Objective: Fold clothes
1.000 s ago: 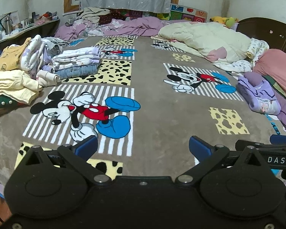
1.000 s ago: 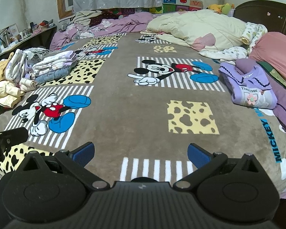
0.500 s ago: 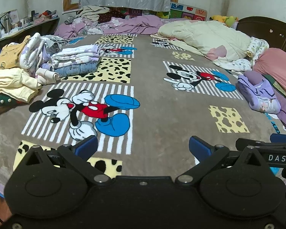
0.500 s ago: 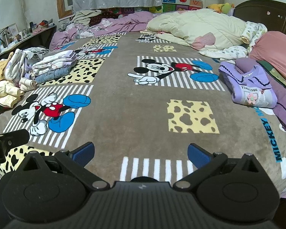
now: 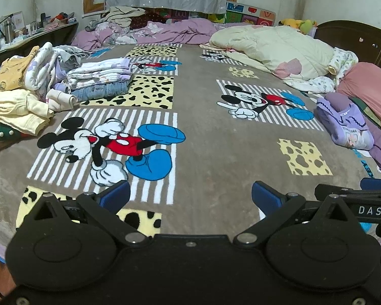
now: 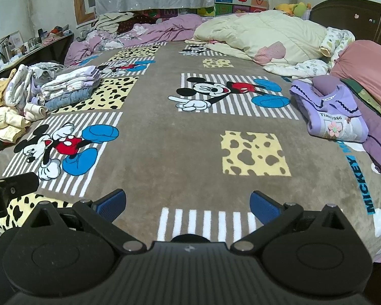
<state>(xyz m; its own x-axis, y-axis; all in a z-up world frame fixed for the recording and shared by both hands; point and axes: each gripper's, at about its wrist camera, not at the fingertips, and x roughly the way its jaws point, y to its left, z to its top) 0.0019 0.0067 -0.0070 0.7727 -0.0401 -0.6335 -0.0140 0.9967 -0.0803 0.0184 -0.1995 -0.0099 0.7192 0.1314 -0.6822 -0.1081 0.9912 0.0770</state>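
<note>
Bedroom blanket lies bare ahead of both wide-open, empty tools, left tool and right tool, so fetching the purple sweater far right seems next.

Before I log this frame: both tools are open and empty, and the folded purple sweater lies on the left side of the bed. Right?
Not quite. The purple sweater lies on the right side of the bed, as the right wrist view shows; the stacks of folded clothes are on the left. The left tool and the right tool are indeed open and empty.
</note>
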